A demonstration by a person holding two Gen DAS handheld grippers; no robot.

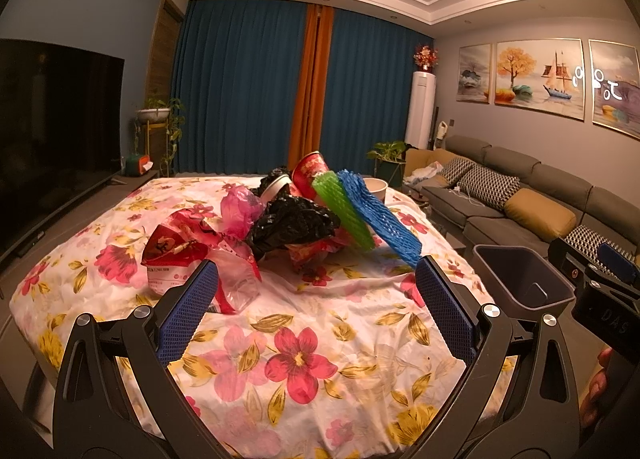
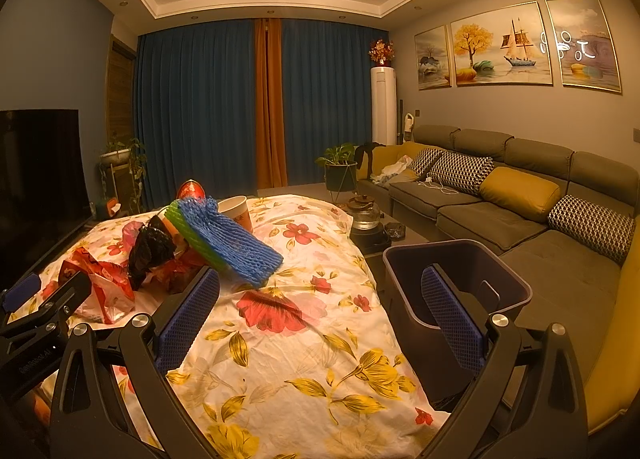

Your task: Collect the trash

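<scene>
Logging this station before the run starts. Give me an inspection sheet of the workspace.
Surface: table under a floral cloth, wrinkled, bare in front.
Job's things: trash pile with blue foam net, green foam net, black bag, pink bag, red wrapper, red cup, paper cup; dark bin beside the table's right edge, nothing seen inside.
Clutter: glass teapot past the bin.
Grippers: left gripper open, empty; right gripper open, empty.
Cables: white cable on the sofa.
Surroundings: sofa, TV, curtains, plants.
</scene>
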